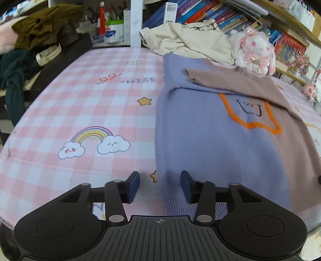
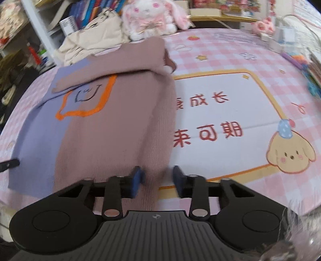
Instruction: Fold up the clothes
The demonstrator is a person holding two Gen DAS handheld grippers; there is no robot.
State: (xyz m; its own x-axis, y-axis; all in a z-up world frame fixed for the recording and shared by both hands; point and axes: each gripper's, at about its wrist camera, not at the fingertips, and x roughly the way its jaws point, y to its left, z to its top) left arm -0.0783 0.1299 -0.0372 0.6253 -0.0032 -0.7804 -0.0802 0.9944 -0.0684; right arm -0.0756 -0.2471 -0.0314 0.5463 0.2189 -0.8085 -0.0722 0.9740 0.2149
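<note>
The sweater (image 1: 210, 144) lies flat on the bench (image 1: 80, 112), on a pink checked cloth. It is half purple and half brown, with an orange star shape (image 1: 250, 118) and a little face stitched on it. One brown sleeve (image 1: 230, 80) is folded across the top.

The left view shows the purple side best. The left tool (image 1: 159, 185) sits at the purple bottom edge. Its two blue pads stand apart, with the edge of the sweater between them. I cannot tell if the pads press on it. This view alone shows a rainbow with two clouds (image 1: 94, 142) on the cloth and a pile of dark clothes (image 1: 40, 26) at the far left.

The right view shows the brown side (image 2: 112, 140) best. The right tool (image 2: 157, 181) sits at the brown bottom edge, and brown cloth lies between its pads. This part is blurry, so I cannot tell if the pads squeeze it. Only this view shows a puppy picture (image 2: 291, 154) and big red letters on the cloth.

Both views show a cream shirt (image 1: 190, 42) and a white and pink toy bunny (image 2: 150, 18) behind the sweater. The books (image 1: 210, 14) on the shelf are too blurry to read. A dark tip (image 2: 9, 164) pokes in at the left edge of the right view, cut off.
</note>
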